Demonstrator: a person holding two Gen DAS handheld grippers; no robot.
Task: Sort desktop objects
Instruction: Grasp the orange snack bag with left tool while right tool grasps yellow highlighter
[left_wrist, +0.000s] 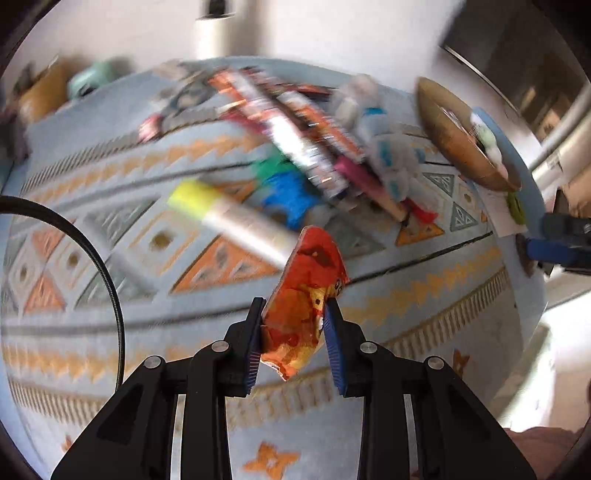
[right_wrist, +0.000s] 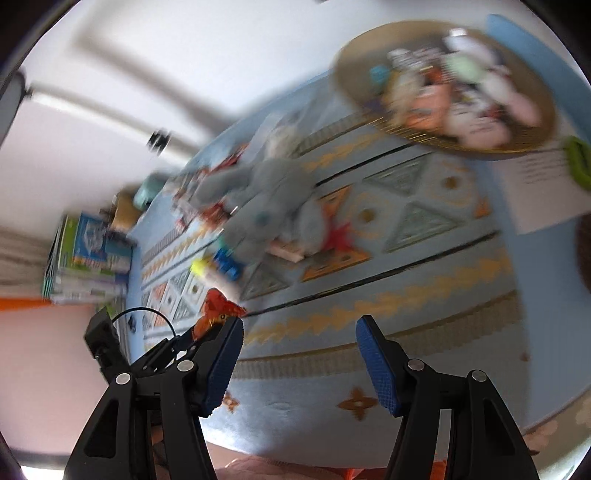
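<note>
Left gripper (left_wrist: 293, 325) grips an orange packet (left_wrist: 306, 291); right gripper (right_wrist: 299, 354) hangs open, empty. Next: carry packet to the basket (right_wrist: 351, 85).

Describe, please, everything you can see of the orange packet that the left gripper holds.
The orange packet is a small crinkled wrapper, glossy like foil or plastic, printed in orange, red and yellow. It stands roughly upright, leaning a little, between the blue pads of the left gripper, which press on its lower sides and dent it. Its torn-looking bottom edge hangs free above the patterned tablecloth. Nothing else touches it.
</note>
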